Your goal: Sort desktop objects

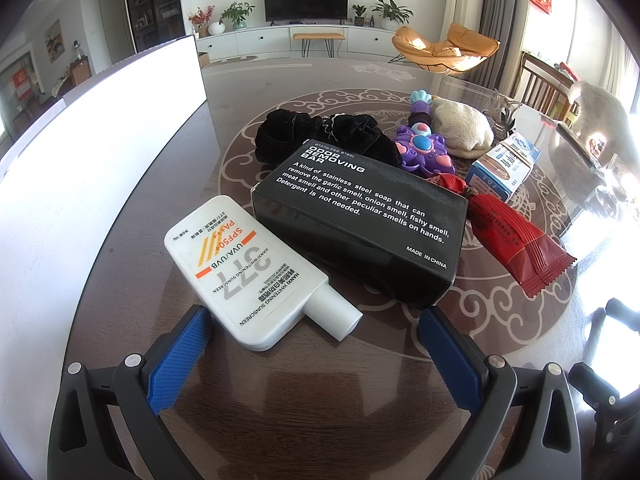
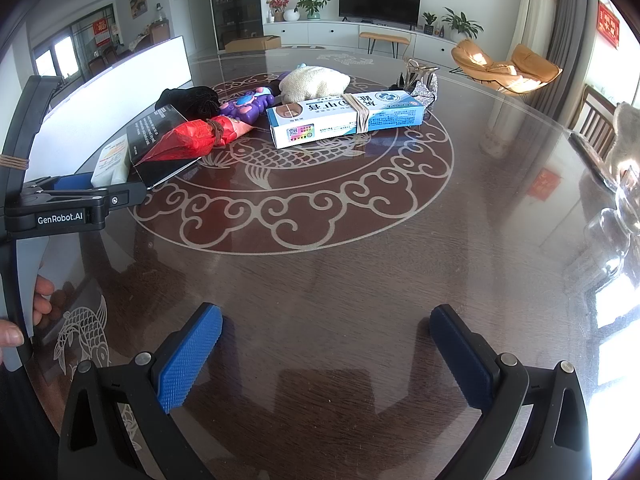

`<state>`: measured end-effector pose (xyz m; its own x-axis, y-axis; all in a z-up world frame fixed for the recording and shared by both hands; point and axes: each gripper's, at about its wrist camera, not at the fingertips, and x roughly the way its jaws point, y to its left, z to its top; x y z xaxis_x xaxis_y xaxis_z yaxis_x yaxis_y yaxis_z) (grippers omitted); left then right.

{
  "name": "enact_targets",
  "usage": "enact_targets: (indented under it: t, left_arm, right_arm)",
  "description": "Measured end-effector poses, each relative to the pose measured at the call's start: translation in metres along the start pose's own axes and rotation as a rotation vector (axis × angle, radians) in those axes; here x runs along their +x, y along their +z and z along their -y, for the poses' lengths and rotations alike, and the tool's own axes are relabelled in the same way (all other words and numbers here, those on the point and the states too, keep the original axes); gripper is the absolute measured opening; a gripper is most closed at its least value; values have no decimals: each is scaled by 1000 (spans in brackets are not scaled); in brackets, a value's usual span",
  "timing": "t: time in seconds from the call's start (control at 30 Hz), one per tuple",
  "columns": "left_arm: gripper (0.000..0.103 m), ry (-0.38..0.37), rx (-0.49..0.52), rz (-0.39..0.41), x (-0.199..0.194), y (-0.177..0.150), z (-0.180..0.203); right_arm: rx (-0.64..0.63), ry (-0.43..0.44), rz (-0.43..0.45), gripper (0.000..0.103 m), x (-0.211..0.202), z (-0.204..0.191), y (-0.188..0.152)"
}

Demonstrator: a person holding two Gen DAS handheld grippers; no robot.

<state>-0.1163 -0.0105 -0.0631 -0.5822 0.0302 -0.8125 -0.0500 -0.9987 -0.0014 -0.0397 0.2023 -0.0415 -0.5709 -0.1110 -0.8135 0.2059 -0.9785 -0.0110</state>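
A pile of objects lies on the dark glass-topped table (image 2: 360, 280). In the left wrist view a white sunscreen bottle (image 1: 248, 276) lies just ahead of my open left gripper (image 1: 316, 344), its lower end between the blue pads. Behind it are a black odor-removing-bar box (image 1: 360, 224), a red packet (image 1: 516, 244), a black scrunchie (image 1: 320, 136), a purple toy (image 1: 424, 148), a knitted pouch (image 1: 460, 128) and a blue-white box (image 1: 504, 164). My right gripper (image 2: 324, 356) is open and empty over bare table. The blue-white box (image 2: 344, 118) and red packet (image 2: 192, 138) lie far ahead of it.
A white storage bin (image 1: 100, 140) stands along the table's left side. The left gripper's body (image 2: 68, 208) shows at the left of the right wrist view. Glassware (image 2: 616, 224) stands at the table's right edge. A crumpled foil piece (image 2: 424, 94) lies behind the box.
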Motion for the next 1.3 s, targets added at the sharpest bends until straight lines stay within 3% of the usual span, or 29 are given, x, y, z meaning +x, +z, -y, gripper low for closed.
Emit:
enact_targets:
  t: [0.2,0.3,0.4,0.5,0.57,0.63,0.73,0.9,0.97,1.1,1.13,1.17,1.3]
  left_arm:
    - [103,-11,19,-36,-14,-16,-1]
    - [103,-3,-40,-49,-19,-20,-10]
    - [103,-65,-94,-25,-24,-19,-19]
    - [103,-50,-114,15,-33,-18,-24]
    - [103,-33,-126,50,-41,-18,-27]
    - [103,-34,-139,84,-48,-18,-31]
    - [103,-19,-145,112,-54,-18,-34]
    - [103,8,-171,113,-57,-19,-41]
    - [103,12,-186,109,-56,-20,-43]
    - [103,27,-209,87,-54,-21,-47]
    - [103,21,-213,84,-52,-21,-48]
    - [103,12,-215,85,-52,-21,-48]
    - [103,16,-203,83,-49,-20,-44]
  right_arm:
    - [0,0,0,103,0,0,0]
    - [0,0,0,103,0,0,0]
    - [0,0,0,103,0,0,0]
    - [-7,3,-10,103,1,0,2]
    - [-25,16,-53,103,4,0,17]
    - [-13,63,13,103,-6,-2,38]
    - [-25,201,77,103,-11,-22,82]
    - [-221,325,61,102,18,-89,145]
    - [-308,348,2,85,39,-114,158]
    - [-453,332,-125,79,73,-146,155]
    - [-450,350,-129,77,75,-146,153]
    - [-445,356,-127,63,74,-145,153]
    - [-432,334,-109,60,63,-133,137]
